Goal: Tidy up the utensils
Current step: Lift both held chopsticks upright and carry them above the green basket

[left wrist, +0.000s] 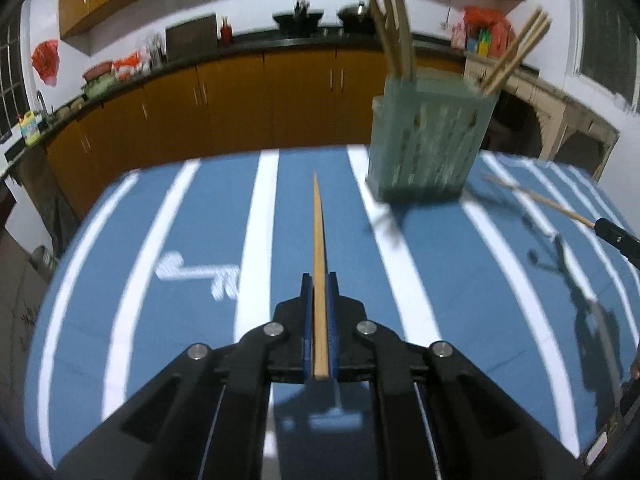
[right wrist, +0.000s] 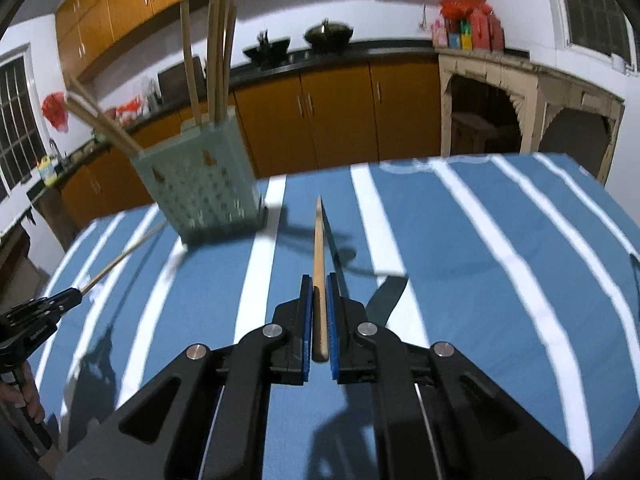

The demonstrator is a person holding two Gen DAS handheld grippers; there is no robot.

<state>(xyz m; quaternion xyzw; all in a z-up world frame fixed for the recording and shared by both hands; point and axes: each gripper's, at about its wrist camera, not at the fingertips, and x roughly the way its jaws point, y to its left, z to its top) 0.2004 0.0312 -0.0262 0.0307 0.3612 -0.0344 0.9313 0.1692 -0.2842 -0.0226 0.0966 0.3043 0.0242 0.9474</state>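
Kitchen with orange cabinets behind; striped blue cloth (left wrist: 180, 360) below. Left gripper (left wrist: 319, 284) clamped on a chopstick (left wrist: 319, 240), pinched lengthwise between the pads, tip jutting ahead. Right gripper (right wrist: 319, 284) likewise gripping a second chopstick (right wrist: 318, 248). Green holder (left wrist: 428, 140), already stocked, ahead and right of the left fingers, ahead and left of the right ones. Best lifted above the rim, tipped point-down, released one at a time.

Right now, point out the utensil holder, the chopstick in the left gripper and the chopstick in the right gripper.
utensil holder (left wrist: 428, 140): left wrist view, its perforated front wall.
left gripper's chopstick (left wrist: 319, 240): left wrist view, mid-shaft ahead of the fingers.
right gripper's chopstick (right wrist: 319, 248): right wrist view, mid-shaft ahead of the fingers.
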